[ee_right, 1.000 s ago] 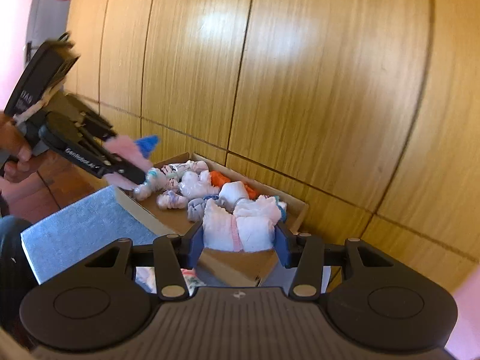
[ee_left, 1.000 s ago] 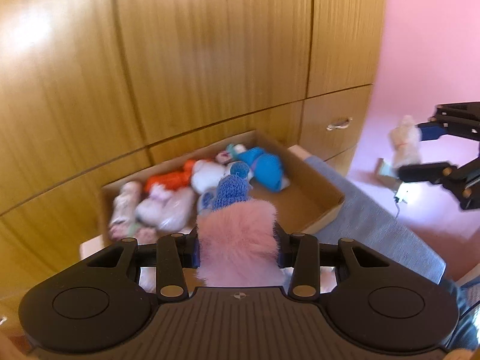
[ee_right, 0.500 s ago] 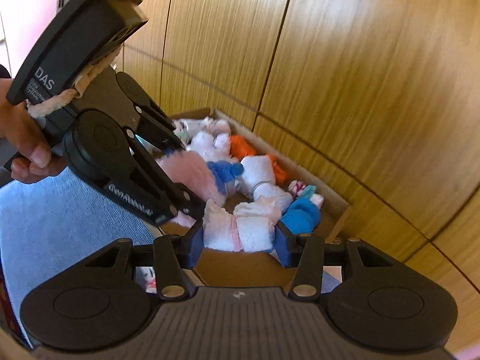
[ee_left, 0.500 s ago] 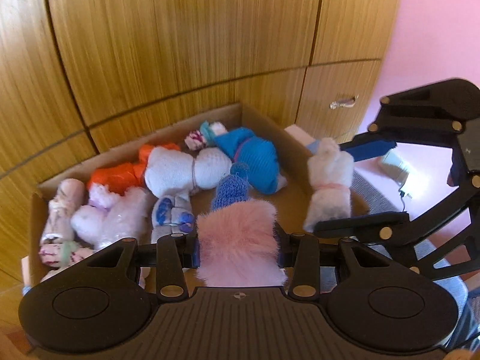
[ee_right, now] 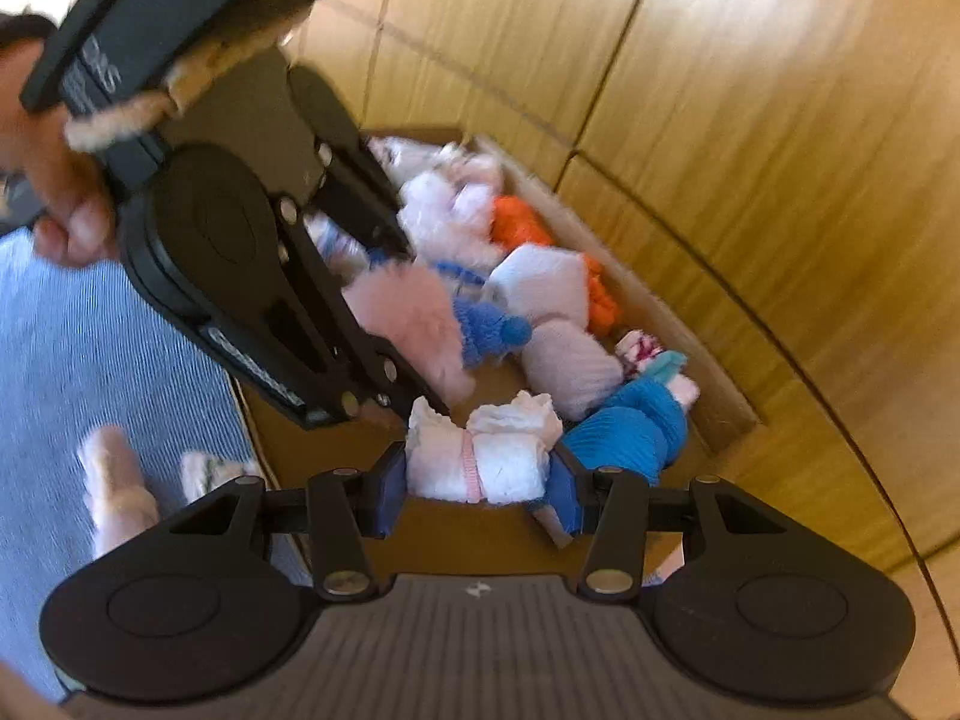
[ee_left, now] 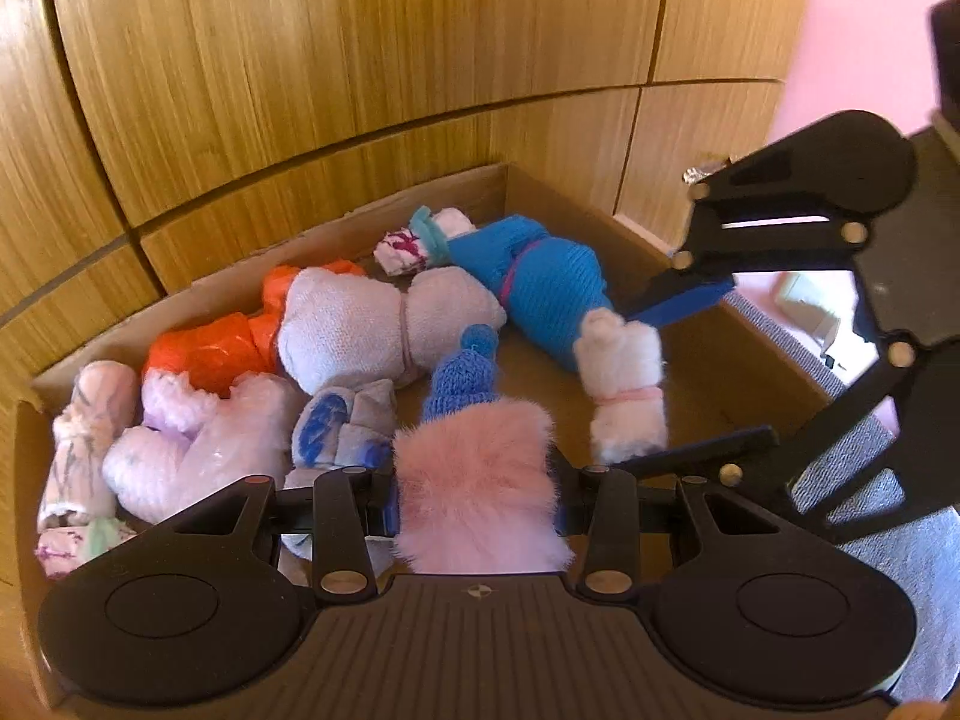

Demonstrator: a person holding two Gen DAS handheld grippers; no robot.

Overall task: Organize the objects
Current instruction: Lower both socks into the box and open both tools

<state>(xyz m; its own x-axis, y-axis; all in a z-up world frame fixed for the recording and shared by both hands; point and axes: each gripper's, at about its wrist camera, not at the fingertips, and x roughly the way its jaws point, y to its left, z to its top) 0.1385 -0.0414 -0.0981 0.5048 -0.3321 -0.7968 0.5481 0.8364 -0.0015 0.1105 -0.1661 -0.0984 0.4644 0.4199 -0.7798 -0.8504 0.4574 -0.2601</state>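
Observation:
A cardboard box point(ee_left: 690, 258) stands against the wooden cupboard and holds several rolled sock bundles: a blue one point(ee_left: 540, 282), a white one point(ee_left: 384, 330), an orange one point(ee_left: 210, 354). My left gripper point(ee_left: 477, 495) is shut on a fluffy pink and blue sock bundle point(ee_left: 474, 480) over the box. My right gripper point(ee_right: 477, 480) is shut on a white sock bundle with a pink band point(ee_right: 480, 456) over the box's right part. The white bundle also shows in the left wrist view point(ee_left: 627, 384). The pink bundle also shows in the right wrist view point(ee_right: 414, 318).
The box sits on a blue-grey ribbed cover point(ee_right: 90, 348). Two more sock bundles point(ee_right: 120, 492) lie on that cover outside the box. Wooden cupboard doors and drawers point(ee_left: 360, 48) rise right behind the box. A pink wall point(ee_left: 864, 30) is at the right.
Both grippers have moved in over the box and lower, each still holding its sock bundle. The right gripper has come close beside the left one.

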